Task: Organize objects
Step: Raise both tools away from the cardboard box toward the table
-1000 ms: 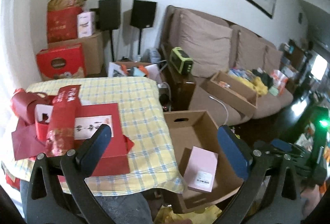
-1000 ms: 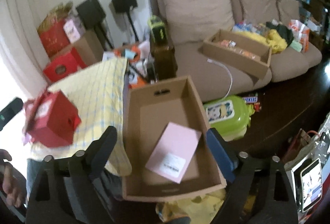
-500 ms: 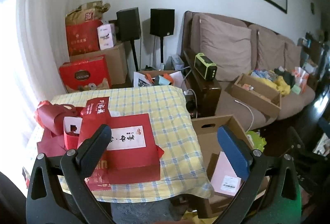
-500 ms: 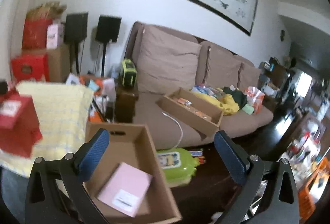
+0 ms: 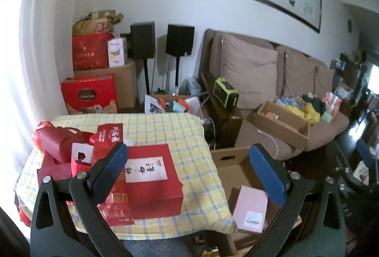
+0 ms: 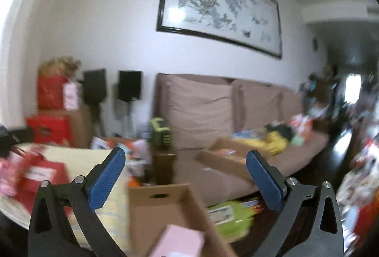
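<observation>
Swung up and away from the cardboard box [image 6: 165, 209] since a second ago, leaving the pink box [image 6: 180, 242] lying inside it, right hand-held gripper [image 6: 184, 176] now near level, jaws wide apart and empty. Risks clipping the red gift box [image 5: 151, 176] or loose red packets [image 5: 59, 143] off the bench [image 5: 189, 129] edge if reached for blind during fast swings. Left hand-held gripper [image 5: 189, 174] angled down over that bench, jaws apart, nothing between.

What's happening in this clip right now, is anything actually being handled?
Nothing is held. Both the left gripper and the right gripper are open and empty. A pink box already lies in the open cardboard box beside the table. A flat red gift box and other red packaging wait on the checked tablecloth.
</observation>
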Demonstrator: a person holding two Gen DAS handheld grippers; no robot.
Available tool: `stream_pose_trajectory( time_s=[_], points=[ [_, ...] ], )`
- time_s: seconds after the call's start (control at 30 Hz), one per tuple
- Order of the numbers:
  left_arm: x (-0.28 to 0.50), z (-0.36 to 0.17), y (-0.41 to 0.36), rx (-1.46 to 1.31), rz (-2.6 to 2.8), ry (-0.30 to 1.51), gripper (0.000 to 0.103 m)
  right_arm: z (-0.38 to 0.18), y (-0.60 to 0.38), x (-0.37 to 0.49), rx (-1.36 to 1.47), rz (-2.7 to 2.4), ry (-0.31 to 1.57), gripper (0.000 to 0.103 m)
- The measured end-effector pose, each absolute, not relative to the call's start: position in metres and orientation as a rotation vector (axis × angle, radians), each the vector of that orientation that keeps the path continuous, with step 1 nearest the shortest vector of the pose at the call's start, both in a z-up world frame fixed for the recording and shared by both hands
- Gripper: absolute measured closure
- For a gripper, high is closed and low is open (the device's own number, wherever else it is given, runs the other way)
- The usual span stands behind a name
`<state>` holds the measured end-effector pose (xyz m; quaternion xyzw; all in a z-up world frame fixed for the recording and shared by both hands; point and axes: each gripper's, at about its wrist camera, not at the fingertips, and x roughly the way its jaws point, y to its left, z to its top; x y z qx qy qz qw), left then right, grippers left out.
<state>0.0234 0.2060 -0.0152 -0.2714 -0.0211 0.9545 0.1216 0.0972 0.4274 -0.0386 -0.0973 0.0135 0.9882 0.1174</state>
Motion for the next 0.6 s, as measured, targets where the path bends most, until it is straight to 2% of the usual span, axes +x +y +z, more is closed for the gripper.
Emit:
stream_pose_trajectory(
  time_s=[0.1, 0.33, 0.6],
  points=[
    [0.024, -0.015, 0.206, -0.811, 2.741, -0.097, 0.000, -0.034, 0.429, 0.092, -0.345, 2.896, 0.064, 0.001],
    [0.029, -0.011, 0.210, -0.763, 2.814, -0.076, 0.000, -0.028, 0.420, 0.097, -0.336, 2.932, -0.070, 0.001],
    [0.028, -0.012, 0.190, -0.721, 2.929, -0.075, 0.000, -0.023, 0.415, 0.107, -0.291, 3.124, 0.052, 0.001]
  ],
)
